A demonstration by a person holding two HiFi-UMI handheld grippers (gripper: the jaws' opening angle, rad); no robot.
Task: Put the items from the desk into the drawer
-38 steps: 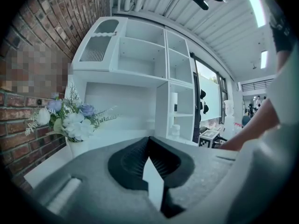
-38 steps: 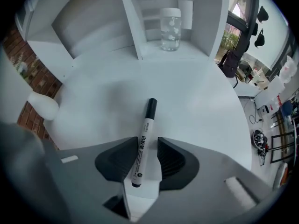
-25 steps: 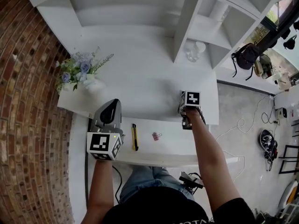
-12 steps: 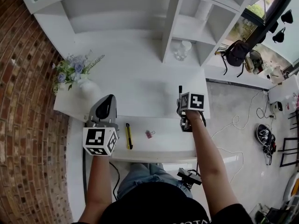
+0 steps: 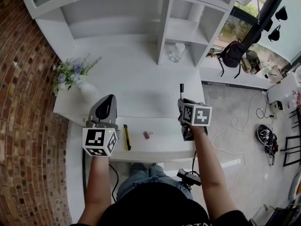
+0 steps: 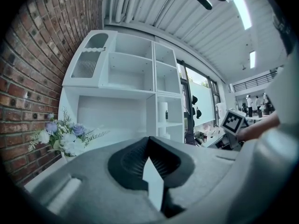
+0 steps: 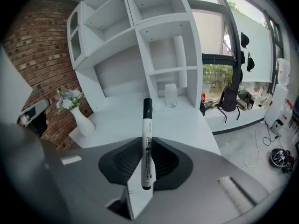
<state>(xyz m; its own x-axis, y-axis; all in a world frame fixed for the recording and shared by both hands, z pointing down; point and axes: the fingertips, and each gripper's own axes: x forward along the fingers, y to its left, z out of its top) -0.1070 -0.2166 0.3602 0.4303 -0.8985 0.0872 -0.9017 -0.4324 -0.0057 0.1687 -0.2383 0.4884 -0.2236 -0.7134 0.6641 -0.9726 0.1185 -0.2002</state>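
Pinching white black-capped marker pen [image 7: 146, 125] in right gripper [image 7: 147, 146] at front edge of white desk [image 5: 136, 93], left gripper [image 6: 149, 140] jaws pressed together, empty, same edge

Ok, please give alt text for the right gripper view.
The right gripper holds a white, black-capped marker between its jaws. Beyond lie a white desk, shelves, a glass and a vase of flowers.

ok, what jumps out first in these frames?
A black-capped white marker clamped in the right gripper, above the right side of the desk. Then the yellow knife and pink clip lying apart in the open drawer at the desk's front, and a vase of flowers at its left edge.
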